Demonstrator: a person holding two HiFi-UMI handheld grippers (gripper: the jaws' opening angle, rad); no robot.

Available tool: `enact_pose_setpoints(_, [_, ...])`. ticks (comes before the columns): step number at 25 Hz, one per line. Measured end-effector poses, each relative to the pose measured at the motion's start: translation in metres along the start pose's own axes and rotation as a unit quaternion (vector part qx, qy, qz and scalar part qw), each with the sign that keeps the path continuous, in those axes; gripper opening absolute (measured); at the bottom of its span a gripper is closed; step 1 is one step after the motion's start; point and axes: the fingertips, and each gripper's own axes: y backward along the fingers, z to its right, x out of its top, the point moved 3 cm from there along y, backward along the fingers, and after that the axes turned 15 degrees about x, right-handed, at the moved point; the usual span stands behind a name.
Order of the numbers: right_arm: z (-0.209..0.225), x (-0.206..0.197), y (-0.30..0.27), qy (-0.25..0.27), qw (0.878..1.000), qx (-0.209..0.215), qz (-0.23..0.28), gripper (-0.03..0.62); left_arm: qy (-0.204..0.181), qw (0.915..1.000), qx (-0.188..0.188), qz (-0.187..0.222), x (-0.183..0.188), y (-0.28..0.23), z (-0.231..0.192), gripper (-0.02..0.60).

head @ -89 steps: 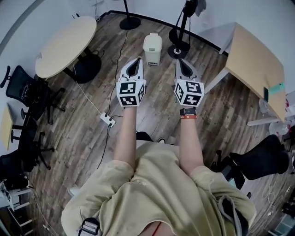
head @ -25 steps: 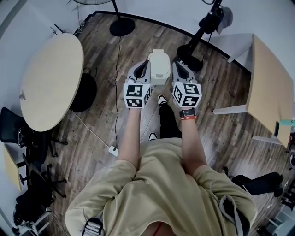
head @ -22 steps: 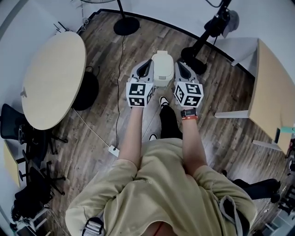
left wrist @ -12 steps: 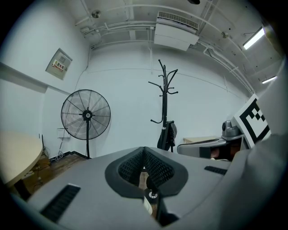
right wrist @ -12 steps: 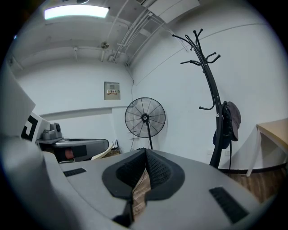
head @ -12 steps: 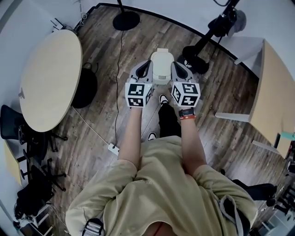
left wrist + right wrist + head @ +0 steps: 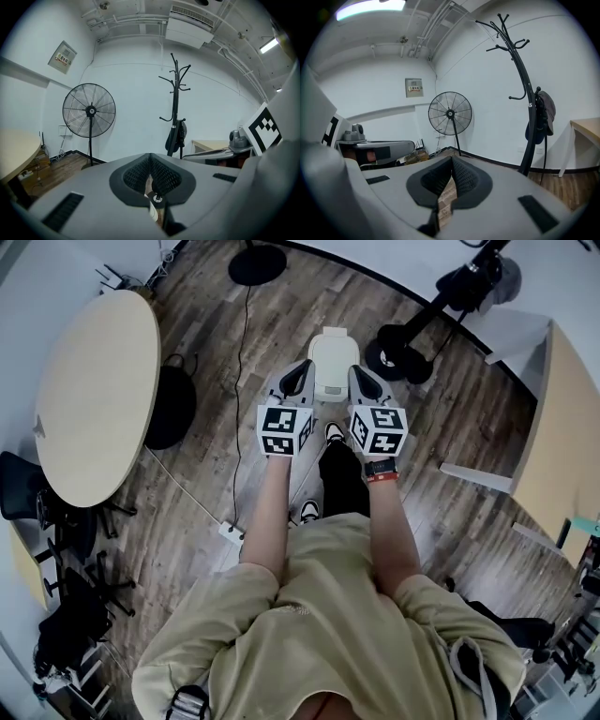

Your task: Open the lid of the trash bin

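The white trash bin (image 7: 332,360) stands on the wood floor with its lid down, directly ahead of me. My left gripper (image 7: 302,371) is held level beside the bin's left edge and my right gripper (image 7: 358,373) beside its right edge, both above the floor and apart from the lid. In the left gripper view the left gripper (image 7: 150,157) has its ribbed pads (image 7: 162,174) pressed together with nothing between them. The right gripper (image 7: 451,162) is likewise shut and empty. Neither gripper view shows the bin clearly; both look across the room at wall height.
A round table (image 7: 84,399) stands at the left with black chairs (image 7: 37,512) beside it. A rectangular table (image 7: 574,456) is at the right. The coat rack base (image 7: 401,354) sits just right of the bin, the fan base (image 7: 258,262) behind. A cable and power strip (image 7: 230,531) lie on the floor.
The person has walked up to the bin, which went from well ahead of the grippers to lying between their tips. Both grippers stay shut and side by side.
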Motion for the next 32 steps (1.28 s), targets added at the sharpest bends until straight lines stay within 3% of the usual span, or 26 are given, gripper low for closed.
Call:
enact_pose_setpoints(16, [0.030, -0.068, -0.062, -0.049, 0.996, 0.029, -0.070, 0.017, 0.022, 0.9976, 0.013, -0.064, -0.066, -0.050, -0.018, 0.021])
enact_pose_setpoints(32, [0.062, -0.143, -0.106, -0.080, 0.984, 0.062, -0.148, 0.017, 0.041, 0.9920, 0.012, -0.119, -0.133, -0.091, -0.023, 0.021])
